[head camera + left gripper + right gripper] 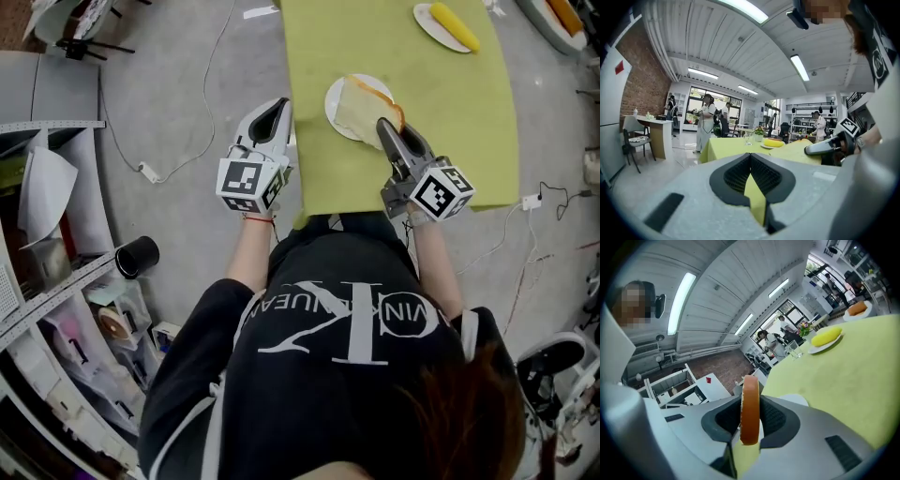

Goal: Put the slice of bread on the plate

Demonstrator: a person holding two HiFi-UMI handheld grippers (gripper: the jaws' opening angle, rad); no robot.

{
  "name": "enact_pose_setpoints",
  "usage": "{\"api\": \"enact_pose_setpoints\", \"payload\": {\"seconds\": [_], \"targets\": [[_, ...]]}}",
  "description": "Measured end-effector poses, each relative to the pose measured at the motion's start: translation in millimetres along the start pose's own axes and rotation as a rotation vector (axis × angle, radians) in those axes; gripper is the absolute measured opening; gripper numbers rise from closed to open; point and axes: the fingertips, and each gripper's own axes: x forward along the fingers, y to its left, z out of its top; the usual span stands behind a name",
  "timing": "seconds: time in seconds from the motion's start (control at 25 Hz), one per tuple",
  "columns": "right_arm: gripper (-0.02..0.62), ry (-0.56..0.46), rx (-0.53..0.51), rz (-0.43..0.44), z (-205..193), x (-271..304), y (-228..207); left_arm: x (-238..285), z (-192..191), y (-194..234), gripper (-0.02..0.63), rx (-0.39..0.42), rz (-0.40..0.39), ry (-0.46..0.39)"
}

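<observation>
A slice of bread [356,108] with a brown crust is over the white plate [332,101] on the yellow-green tablecloth [469,112]. My right gripper [382,127] is shut on the slice's near edge. In the right gripper view the crust [750,420] stands edge-on between the pads. Whether the slice rests on the plate I cannot tell. My left gripper [281,105] hovers at the table's left edge, left of the plate, its jaws together with nothing between them. The left gripper view shows the pads [736,176] meeting at the tips and my right gripper [829,146] off to the right.
A second plate with a yellow corn-like item [452,25] sits farther back on the cloth, and another dish [561,21] is at the far right. A cable and plug [148,172] lie on the floor to the left. Shelves with clutter [66,281] stand at the left.
</observation>
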Motion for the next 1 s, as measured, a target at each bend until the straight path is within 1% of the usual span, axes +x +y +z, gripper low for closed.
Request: {"api": "enact_pose_setpoints", "payload": {"seconds": [0.12,0.24,0.4,0.56,0.64,0.68,0.76,0.84,1.0], "targets": [[0.095,0.037,0.079,0.051,1.5,14.0,-4.6,0.9,-3.5,3.3,0.009,-0.02,0.038,0.011],[0.095,0.08,0.117,0.071,0.1,27.1,-8.7,3.2,-10.5,4.4,0.009,-0.027,0.058,0.029],[0.097,0.124,0.176,0.054,-2.2,36.0,-15.4,5.1,-13.5,7.3,0.009,-0.04,0.079,0.033],[0.097,0.149,0.28,-0.003,-5.3,43.0,-32.3,13.4,-14.7,14.0,0.009,-0.058,0.088,0.028],[0.096,0.16,0.308,-0.017,-5.9,46.6,-38.0,18.1,-14.4,14.2,0.009,-0.062,0.083,0.027],[0.09,0.167,0.31,-0.027,-6.5,48.1,-41.0,20.4,-14.4,14.0,0.009,-0.063,0.079,0.027],[0.094,0.189,0.299,-0.069,-9.3,48.7,-50.2,24.5,-14.3,14.0,0.009,-0.062,0.071,0.027],[0.098,0.208,0.285,-0.093,-11.0,49.3,-54.4,25.7,-13.5,14.7,0.009,-0.059,0.069,0.027],[0.112,0.246,0.216,-0.128,-12.7,50.4,-58.3,21.9,-10.7,18.8,0.009,-0.06,0.078,0.022]]}}
